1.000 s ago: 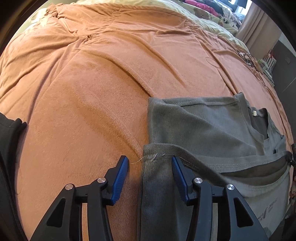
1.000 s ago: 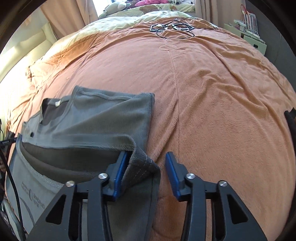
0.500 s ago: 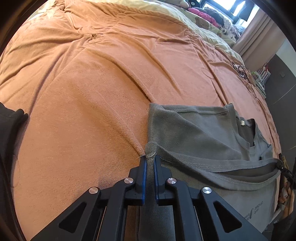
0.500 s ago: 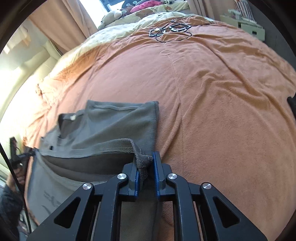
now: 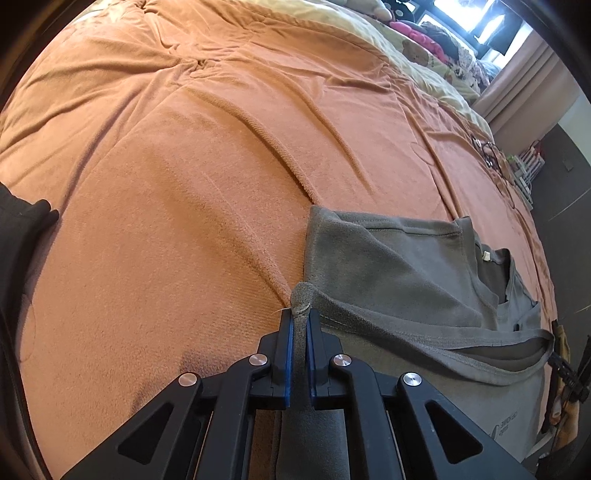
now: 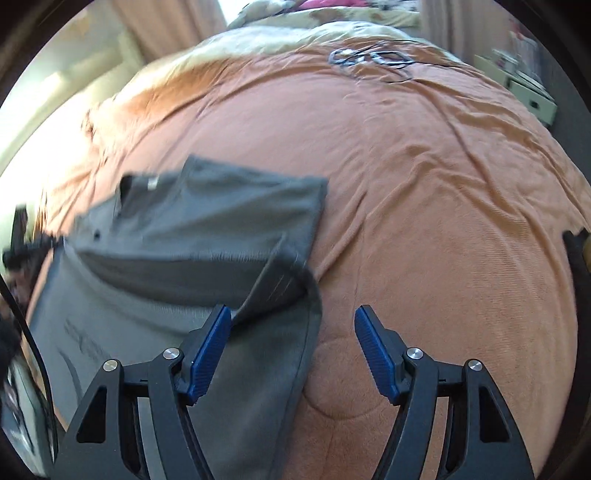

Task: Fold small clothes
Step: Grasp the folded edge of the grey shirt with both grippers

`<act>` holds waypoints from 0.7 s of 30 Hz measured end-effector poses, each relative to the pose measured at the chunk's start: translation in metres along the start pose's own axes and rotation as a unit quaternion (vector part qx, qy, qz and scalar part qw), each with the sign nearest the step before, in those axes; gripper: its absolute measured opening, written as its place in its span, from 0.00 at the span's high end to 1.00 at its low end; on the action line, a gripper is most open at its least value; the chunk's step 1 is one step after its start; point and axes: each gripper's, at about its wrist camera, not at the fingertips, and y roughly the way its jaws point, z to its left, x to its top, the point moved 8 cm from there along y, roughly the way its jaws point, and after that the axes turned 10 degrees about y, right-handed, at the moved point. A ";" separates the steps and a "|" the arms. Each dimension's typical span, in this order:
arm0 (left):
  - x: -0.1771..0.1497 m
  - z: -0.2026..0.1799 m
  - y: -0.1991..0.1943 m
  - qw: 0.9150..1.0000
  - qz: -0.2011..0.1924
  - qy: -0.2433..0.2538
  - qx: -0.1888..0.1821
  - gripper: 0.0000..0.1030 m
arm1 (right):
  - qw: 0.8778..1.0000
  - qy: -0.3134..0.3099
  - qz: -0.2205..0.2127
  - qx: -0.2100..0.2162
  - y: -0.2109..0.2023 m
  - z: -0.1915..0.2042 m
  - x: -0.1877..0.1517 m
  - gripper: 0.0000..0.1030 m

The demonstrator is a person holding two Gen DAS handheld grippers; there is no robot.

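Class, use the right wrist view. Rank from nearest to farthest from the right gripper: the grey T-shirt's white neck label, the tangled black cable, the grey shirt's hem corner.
1. Hem corner, just ahead, left.
2. White neck label, farther left.
3. Black cable, bed's far end.

Bed blanket (image 5: 192, 192) plain orange-terracotta, fine ribbed weave; pale cream-yellow quilt (image 5: 417, 62) at the bed's far edge with small brown bear prints; pink soft item (image 5: 410, 33) beyond it; grey-olive T-shirt (image 5: 391, 266) plain, darker grey inside the neck, small white label, faint grey printed logo on the lighter grey part; left gripper (image 5: 300, 325) black frame, blue pads, silver screws; right gripper (image 6: 291, 332) same black and blue; black cable coil (image 6: 373, 59) near the far edge; curtain (image 5: 524, 81) beige-pink; dark sleeve (image 5: 18, 236) black.
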 end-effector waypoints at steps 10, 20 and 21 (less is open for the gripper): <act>0.003 -0.001 0.007 1.000 0.007 0.007 0.004 0.94 | 0.997 -0.069 0.020 -0.015 0.008 0.003 -0.008 0.34; 0.001 0.002 0.002 1.000 0.002 0.002 0.001 0.94 | 0.999 0.032 -0.039 -0.003 0.031 -0.001 0.029 0.83; 0.001 0.002 0.000 1.000 0.000 0.002 0.001 0.94 | 0.998 0.044 -0.044 -0.004 0.031 -0.005 0.030 0.91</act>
